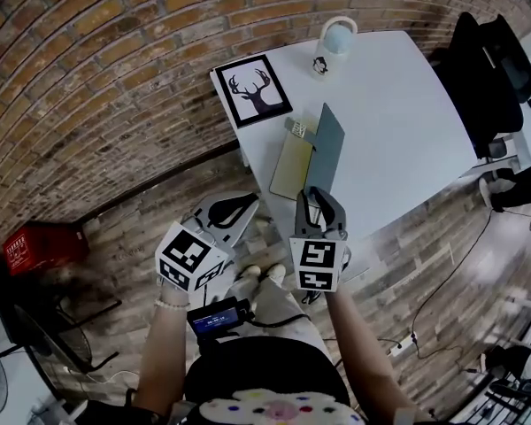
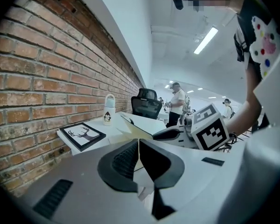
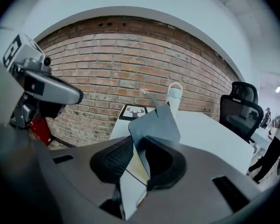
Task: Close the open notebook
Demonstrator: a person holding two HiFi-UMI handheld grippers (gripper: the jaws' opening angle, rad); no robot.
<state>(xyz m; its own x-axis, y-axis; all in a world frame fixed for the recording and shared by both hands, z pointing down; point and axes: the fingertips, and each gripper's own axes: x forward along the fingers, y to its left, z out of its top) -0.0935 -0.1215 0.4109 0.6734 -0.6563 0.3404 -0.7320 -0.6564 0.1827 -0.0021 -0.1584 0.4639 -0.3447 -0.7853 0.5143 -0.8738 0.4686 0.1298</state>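
An open notebook lies near the front left of the white table point(image 1: 398, 122). Its cream page point(image 1: 292, 168) lies flat, and its dark grey-blue cover point(image 1: 327, 144) stands raised on the right. My right gripper point(image 1: 319, 200) is at the notebook's near edge. In the right gripper view the cover point(image 3: 156, 122) rises between the jaws of that gripper point(image 3: 139, 146). It leans along the right pad, with a narrow gap on the other side, so the gripper is open. My left gripper point(image 1: 244, 204) hangs left of the table's corner. Its jaws point(image 2: 138, 143) are shut on nothing.
A framed deer picture point(image 1: 252, 89) lies at the table's far left corner, and a white flask point(image 1: 334, 42) stands behind it. A black office chair point(image 1: 487, 69) is at the right. A red crate point(image 1: 35, 246) sits on the floor at the left. People stand in the far background.
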